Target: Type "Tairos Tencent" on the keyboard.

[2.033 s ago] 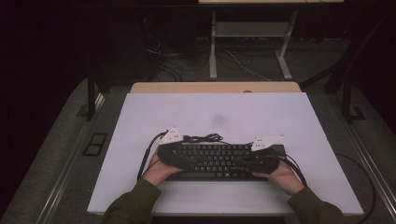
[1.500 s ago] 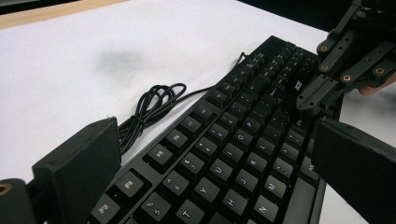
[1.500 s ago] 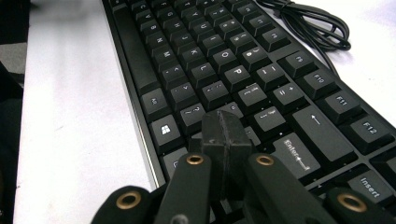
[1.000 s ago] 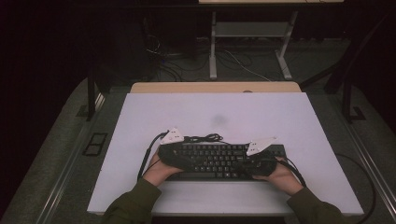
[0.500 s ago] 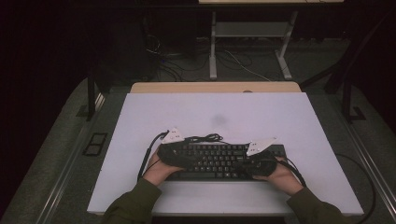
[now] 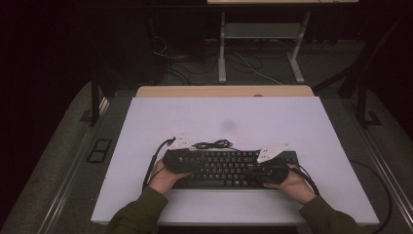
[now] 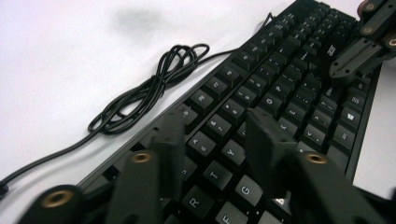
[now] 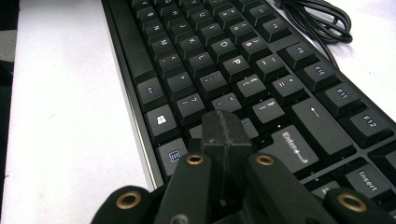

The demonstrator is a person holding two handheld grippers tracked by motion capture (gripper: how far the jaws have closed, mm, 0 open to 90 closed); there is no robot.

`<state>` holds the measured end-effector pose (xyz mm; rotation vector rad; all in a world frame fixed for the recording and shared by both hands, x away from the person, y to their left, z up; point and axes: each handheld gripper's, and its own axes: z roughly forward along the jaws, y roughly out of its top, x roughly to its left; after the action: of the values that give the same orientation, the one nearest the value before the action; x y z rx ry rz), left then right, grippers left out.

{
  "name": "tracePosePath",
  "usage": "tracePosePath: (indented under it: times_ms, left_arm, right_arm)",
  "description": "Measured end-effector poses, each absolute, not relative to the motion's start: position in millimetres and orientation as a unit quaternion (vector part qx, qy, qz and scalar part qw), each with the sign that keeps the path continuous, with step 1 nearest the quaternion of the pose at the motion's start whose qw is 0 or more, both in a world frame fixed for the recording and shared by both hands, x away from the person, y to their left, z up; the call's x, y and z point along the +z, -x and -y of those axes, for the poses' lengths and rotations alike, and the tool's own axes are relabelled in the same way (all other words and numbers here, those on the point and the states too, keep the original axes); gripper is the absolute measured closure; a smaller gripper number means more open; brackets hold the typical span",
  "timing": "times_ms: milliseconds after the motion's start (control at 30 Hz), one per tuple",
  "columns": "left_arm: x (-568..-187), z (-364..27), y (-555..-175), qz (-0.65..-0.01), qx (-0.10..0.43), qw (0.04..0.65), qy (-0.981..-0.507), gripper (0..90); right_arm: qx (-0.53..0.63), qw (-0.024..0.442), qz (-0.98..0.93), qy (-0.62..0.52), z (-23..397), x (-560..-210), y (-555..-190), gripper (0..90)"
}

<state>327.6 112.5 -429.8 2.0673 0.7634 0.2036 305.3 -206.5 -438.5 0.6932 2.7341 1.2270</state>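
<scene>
A white surface (image 6: 302, 122) stands in a dark room and carries a black keyboard (image 6: 229, 168) near its front edge. We hold the left gripper (image 6: 178, 158) over the keyboard's left end; its fingers (image 7: 268, 140) are partly spread and have just been closing, with nothing between them, the letter keys lying directly beneath their tips. We hold the right gripper (image 6: 270, 170) over the keyboard's right end, its fingers (image 8: 224, 135) pressed together on nothing, tips just above the keys beside Enter. The keyboard's coiled cable (image 7: 154, 88) rests on the surface just beyond the left fingers.
</scene>
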Motion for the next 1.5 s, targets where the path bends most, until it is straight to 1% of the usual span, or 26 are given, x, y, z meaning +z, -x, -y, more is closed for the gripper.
tracePosePath:
  times_ms: [233, 433, 1200, 1233, 1500]
  left_arm:
    - [-432.0, -111.8, -328.2, -0.306, 0.066, 0.435, -0.844, 78.9]
    - [-432.6, -111.3, -328.0, -0.304, 0.055, 0.430, -0.848, 88.2]
    - [-435.7, -110.1, -329.6, -0.306, 0.044, 0.418, -0.854, 88.8]
    - [-435.9, -110.9, -330.7, -0.296, 0.046, 0.408, -0.862, 88.8]
    - [-436.0, -110.4, -330.5, -0.296, 0.048, 0.408, -0.862, 88.8]
  right_arm:
    - [0.399, 0.033, -0.888, -0.225, 206.5, -438.6, -305.3, 89.7]
    - [0.398, 0.032, -0.888, -0.226, 206.6, -438.5, -305.4, 89.8]
    - [0.398, 0.032, -0.889, -0.226, 206.4, -438.4, -305.4, 89.8]
    - [0.398, 0.032, -0.889, -0.226, 206.4, -438.4, -305.3, 89.7]
    - [0.397, 0.033, -0.889, -0.226, 206.2, -438.3, -305.1, 89.8]
